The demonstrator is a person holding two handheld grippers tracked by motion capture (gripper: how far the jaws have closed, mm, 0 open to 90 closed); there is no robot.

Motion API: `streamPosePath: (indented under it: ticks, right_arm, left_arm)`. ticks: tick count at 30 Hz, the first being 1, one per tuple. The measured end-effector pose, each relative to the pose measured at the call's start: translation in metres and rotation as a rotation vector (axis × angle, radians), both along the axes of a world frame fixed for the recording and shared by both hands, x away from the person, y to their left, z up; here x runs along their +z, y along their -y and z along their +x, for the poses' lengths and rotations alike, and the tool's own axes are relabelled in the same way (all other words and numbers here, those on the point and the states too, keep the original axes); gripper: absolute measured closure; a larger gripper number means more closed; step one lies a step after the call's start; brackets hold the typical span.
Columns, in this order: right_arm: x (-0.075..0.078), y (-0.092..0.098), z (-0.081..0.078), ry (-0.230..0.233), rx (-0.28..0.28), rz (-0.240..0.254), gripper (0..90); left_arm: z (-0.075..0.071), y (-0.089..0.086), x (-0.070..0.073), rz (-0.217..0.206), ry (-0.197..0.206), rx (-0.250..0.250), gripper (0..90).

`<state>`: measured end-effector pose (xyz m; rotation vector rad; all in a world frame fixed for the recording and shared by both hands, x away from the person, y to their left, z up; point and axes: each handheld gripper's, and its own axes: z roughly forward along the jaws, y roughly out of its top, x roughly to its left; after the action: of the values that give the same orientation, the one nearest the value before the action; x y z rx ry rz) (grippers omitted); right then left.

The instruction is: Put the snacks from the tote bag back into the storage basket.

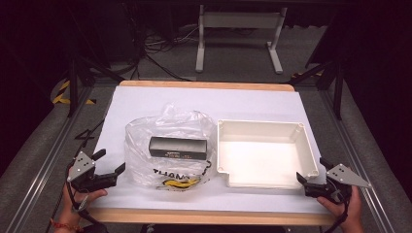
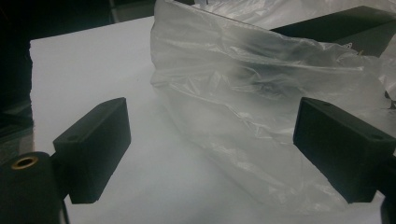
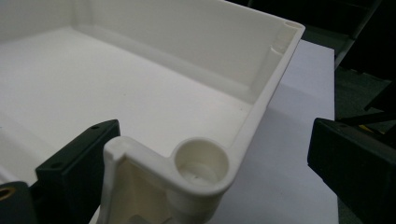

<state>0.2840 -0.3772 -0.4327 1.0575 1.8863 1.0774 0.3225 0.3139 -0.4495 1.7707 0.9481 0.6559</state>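
- We find the left gripper (image 1: 109,167) at the lower left of the high view, held in a hand (image 1: 77,206) at the bottom edge; its jaws stand wide apart with nothing pressed between them.
- In the left gripper view, the clear plastic bag (image 2: 243,102) fills the centre and right of the frame; the right-hand jaw sits just beside the bag's crumpled edge, and we cannot tell whether it touches.
- We note in the high view that the bag (image 1: 170,145) lies left of centre on the white table (image 1: 145,99), with a black box (image 1: 178,147) inside it.
- The right gripper (image 1: 311,171) sits at the lower right of the high view, jaws spread and clamping nothing.
- In the right gripper view, a corner of the white tray (image 3: 261,88) stands between the jaws, at the bottom centre of the frame.
- The tray (image 1: 307,141) rests right of centre in the high view, just beside the bag.
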Motion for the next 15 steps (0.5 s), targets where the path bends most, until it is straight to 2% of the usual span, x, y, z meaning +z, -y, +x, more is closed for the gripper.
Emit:
streamPosePath:
  ticks: [8,15]
  right_arm:
    - [0.006,0.001,-0.003,0.012,0.002,0.025,4.5]
    - [0.012,0.002,-0.005,0.029,-0.020,0.032,4.6]
  left_arm:
    - [-0.001,0.001,0.000,0.008,-0.004,-0.007,12.0]
    - [-0.001,0.001,0.000,0.010,-0.003,-0.006,12.0]
